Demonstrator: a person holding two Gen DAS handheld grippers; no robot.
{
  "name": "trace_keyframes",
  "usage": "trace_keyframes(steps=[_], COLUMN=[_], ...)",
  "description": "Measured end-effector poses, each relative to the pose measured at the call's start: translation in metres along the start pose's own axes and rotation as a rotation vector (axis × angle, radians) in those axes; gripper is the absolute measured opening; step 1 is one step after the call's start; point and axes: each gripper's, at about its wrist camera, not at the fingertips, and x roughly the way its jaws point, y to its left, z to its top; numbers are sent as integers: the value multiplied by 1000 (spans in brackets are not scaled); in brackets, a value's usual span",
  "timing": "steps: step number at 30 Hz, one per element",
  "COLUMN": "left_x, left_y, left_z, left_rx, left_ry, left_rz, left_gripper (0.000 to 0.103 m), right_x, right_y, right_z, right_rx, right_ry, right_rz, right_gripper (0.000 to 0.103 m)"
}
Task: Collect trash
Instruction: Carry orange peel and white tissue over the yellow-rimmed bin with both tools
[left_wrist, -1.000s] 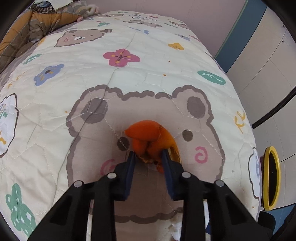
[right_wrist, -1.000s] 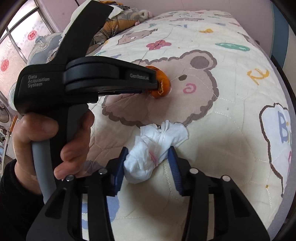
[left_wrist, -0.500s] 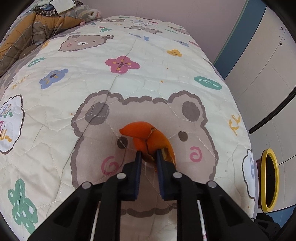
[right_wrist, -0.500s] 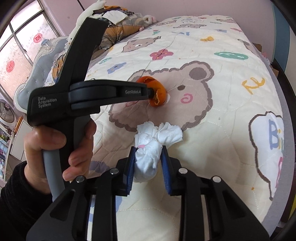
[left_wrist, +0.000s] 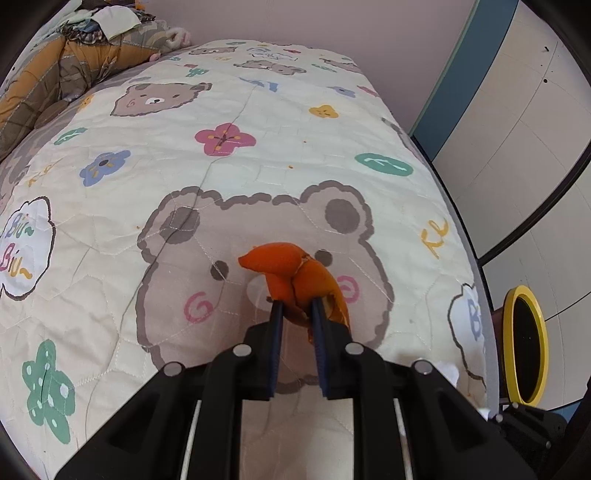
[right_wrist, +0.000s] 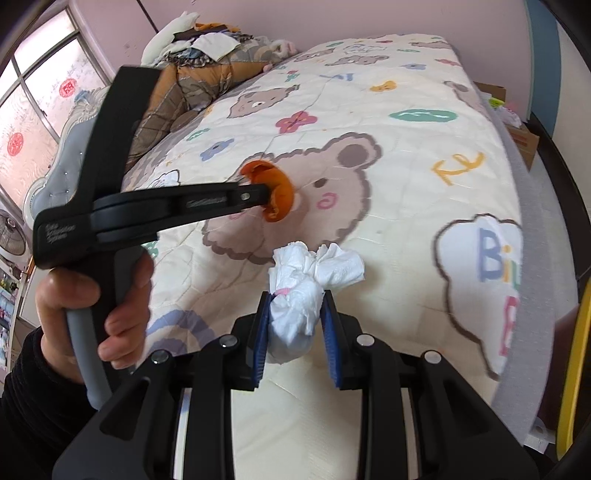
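The left gripper (left_wrist: 297, 308) is being kept clamped on an orange peel (left_wrist: 295, 277), its blue pads (left_wrist: 276, 332) pressing the curled peel from both sides. Its jaws have just been closing, with the peel between them, and now only a narrow gap is being left. The peel is being held above the big brown bear face (left_wrist: 236, 236) printed on the quilt (left_wrist: 258, 122), over the bear's muzzle and just beside its pink cheek swirl. Seen from the right wrist, the same peel (right_wrist: 275, 186) is being carried at the tip of the left gripper (right_wrist: 264, 194), clear of the fabric, near the bear's eye. The left hand (right_wrist: 92, 314) is being wrapped around the grey handle of that tool, with a dark sleeve (right_wrist: 33, 387) showing at the wrist.

The right gripper (right_wrist: 295, 314) is being kept pinched on a crumpled white tissue (right_wrist: 306, 284). Its jaws have also just been closing, with the tissue between them, and the wad is now being squeezed at its lower part while the loose end is fanning out above the pads. The tissue is being held just below the bear face, over the plain cream part of the quilt.

A yellow-rimmed bin (left_wrist: 522, 343) is being seen off the quilt's edge, well apart from the bear, and a heap of patterned bedding (right_wrist: 192, 74) is lying at the far corner beyond it
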Motion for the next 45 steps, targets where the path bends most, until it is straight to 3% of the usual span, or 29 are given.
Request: trace_keyframes(steps=[19, 45], left_x=[-29, -36], left_y=[-59, -189], left_z=[-27, -37], left_rx=[95, 280], left_ry=[8, 29], left_rz=[-69, -192], left_gripper=[15, 15], right_x=[-68, -143], right_y=[-77, -169], right_z=[-5, -17], right_rx=[116, 241], right_ry=[-85, -186], right_rz=[-85, -196], right_gripper=[26, 26])
